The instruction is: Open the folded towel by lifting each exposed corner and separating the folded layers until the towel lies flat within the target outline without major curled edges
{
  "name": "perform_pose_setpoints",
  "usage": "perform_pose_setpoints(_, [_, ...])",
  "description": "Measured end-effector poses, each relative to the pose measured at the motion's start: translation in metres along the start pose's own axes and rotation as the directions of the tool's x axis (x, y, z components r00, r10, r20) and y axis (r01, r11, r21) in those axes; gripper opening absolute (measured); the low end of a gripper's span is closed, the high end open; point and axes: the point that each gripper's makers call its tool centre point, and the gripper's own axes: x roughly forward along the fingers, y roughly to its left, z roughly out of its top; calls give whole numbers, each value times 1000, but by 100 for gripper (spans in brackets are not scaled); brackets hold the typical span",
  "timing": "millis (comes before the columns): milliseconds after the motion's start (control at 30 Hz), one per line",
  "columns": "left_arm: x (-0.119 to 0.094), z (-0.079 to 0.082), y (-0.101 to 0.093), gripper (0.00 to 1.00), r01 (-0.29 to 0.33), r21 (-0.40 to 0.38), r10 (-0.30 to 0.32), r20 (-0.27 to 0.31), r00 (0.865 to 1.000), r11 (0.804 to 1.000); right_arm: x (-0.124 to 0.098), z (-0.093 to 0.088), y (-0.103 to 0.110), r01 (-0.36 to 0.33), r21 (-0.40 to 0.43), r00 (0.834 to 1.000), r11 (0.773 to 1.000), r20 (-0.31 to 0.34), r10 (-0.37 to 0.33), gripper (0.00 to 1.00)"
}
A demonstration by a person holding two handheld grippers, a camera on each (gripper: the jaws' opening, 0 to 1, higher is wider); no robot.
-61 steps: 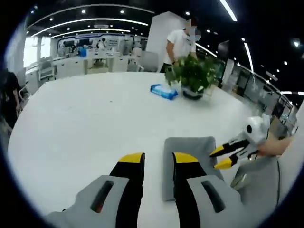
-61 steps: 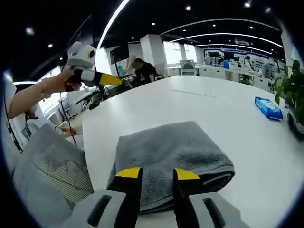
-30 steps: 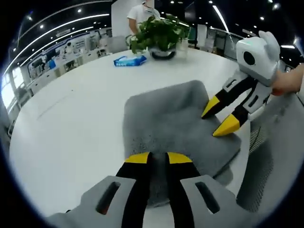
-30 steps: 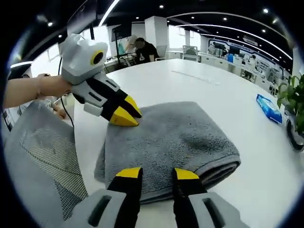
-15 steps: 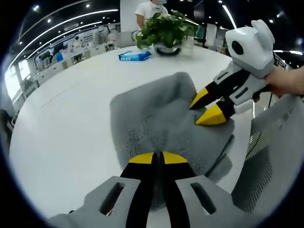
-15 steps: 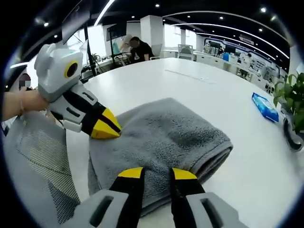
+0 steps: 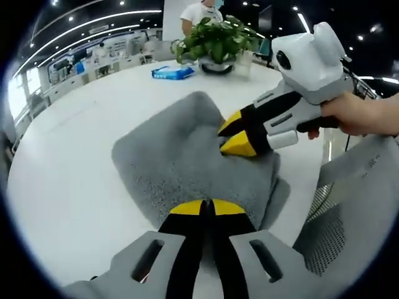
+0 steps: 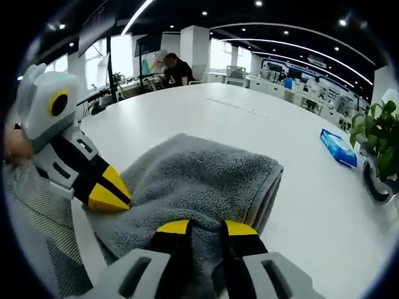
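Closed since half a second ago: left gripper (image 7: 209,208) and right gripper (image 8: 207,229) both pinching near corners of gray towel (image 7: 168,156).

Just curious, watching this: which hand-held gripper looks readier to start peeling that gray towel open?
Probably the left hand-held gripper: its jaws look shut on the towel at its near edge. The right hand-held gripper also presses the cloth, but whether it grips is unclear.
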Motion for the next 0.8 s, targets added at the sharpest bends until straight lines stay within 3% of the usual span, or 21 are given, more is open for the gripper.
perform_pose_setpoints(67, [-2,3,2,3,21,-35,-20,21,1000,999,-3,4,0,-17,20,1000,1000,9,16,17])
perform_pose_setpoints(133, [-7,10,6,4,25,-96,-21,40,999,995,-9,18,-6,-27,216,996,976,93,7,19])
perform_pose_setpoints(200, [-15,34,23,4,-11,-162,38,164,986,987,-18,39,-26,-13,321,972,947,225,-62,21])
perform_pose_setpoints(233, [-19,40,29,5,-37,-169,70,194,979,985,-24,43,-42,17,362,957,932,263,-120,22])
perform_pose_setpoints(267, [-21,41,34,5,-54,-169,88,202,975,984,-26,40,-50,39,397,955,917,255,-151,23])
perform_pose_setpoints(333, [-21,31,35,4,-53,-163,79,158,984,985,-23,27,-66,80,410,962,909,207,-178,26])
perform_pose_setpoints(367, [-18,21,32,4,-43,-179,63,109,992,983,-15,24,-68,48,416,970,908,197,-142,29])
perform_pose_setpoints(433, [-14,21,29,4,-41,-156,57,103,993,987,-1,29,-64,-58,510,971,858,227,-70,36])
perform_pose_setpoints(500, [-11,22,23,4,-27,-131,41,102,994,991,10,33,-65,-108,567,968,816,246,-42,34])
perform_pose_setpoints(567, [-10,21,20,4,-14,-118,26,97,995,993,15,30,-66,-97,529,975,843,220,-26,10])
perform_pose_setpoints(600, [-10,20,18,4,-15,-101,24,89,996,995,14,33,-64,-87,519,974,850,223,-37,6])
perform_pose_setpoints(667, [-11,20,19,4,-17,-96,26,88,996,995,12,34,-61,-82,507,973,858,226,-41,6])
perform_pose_setpoints(800, [-13,26,24,4,-15,-144,32,116,993,989,7,39,-60,-2,361,974,933,212,-80,3])
